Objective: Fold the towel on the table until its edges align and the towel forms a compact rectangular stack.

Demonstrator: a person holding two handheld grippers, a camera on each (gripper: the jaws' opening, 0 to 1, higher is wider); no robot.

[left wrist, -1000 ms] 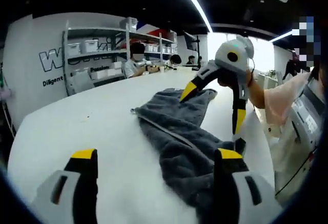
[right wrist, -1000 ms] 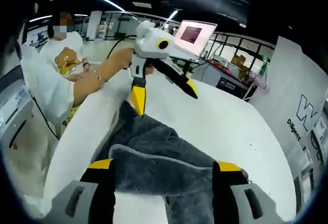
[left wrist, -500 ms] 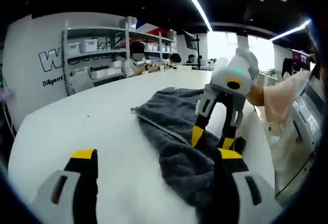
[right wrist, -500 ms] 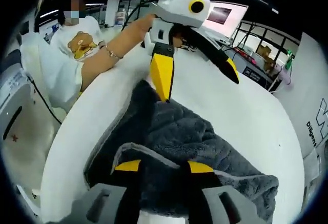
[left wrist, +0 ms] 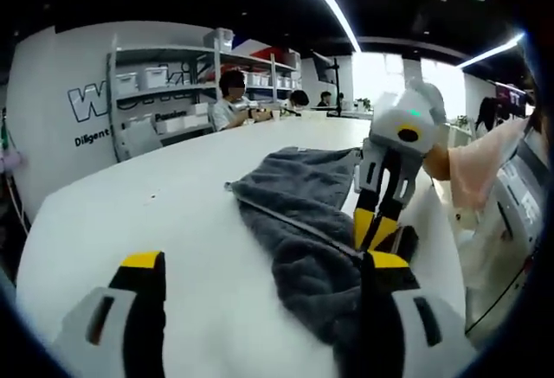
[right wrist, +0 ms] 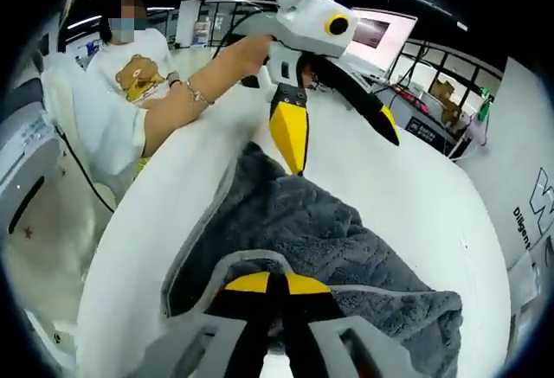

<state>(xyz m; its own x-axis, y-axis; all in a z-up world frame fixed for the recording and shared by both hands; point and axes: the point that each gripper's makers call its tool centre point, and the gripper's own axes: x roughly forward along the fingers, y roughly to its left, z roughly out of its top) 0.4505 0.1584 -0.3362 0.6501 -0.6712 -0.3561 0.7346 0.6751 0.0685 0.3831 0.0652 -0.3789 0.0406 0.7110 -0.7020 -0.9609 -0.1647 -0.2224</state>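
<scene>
In the left gripper view, the left gripper (left wrist: 264,283) had its two yellow-tipped jaws spread wide apart, with nothing between them. The grey towel (left wrist: 307,222) lay crumpled on the round white table (left wrist: 147,209). It ran from the far middle of the table down toward the right-hand jaw, and its near end lay against that jaw. The left-hand jaw stood over bare table, well apart from the towel. The right gripper (left wrist: 374,227) came in from the right, held by a person's hand (left wrist: 435,157). Its yellow tips were pressed together on the near edge of the towel. Far back stood shelves (left wrist: 164,92) with white bins.

In the right gripper view, the right gripper (right wrist: 273,285) was pinched tight on a fold of the towel (right wrist: 320,240), right at the near edge with its pale trim. The towel spread away from the jaws toward the left gripper (right wrist: 342,127). That gripper was held by a hand (right wrist: 255,54) above the far end of the towel, jaws wide apart. One yellow tip pointed down at the towel's far edge; it was hard to tell if it touched. A lit screen (right wrist: 381,32) stood behind.
</scene>
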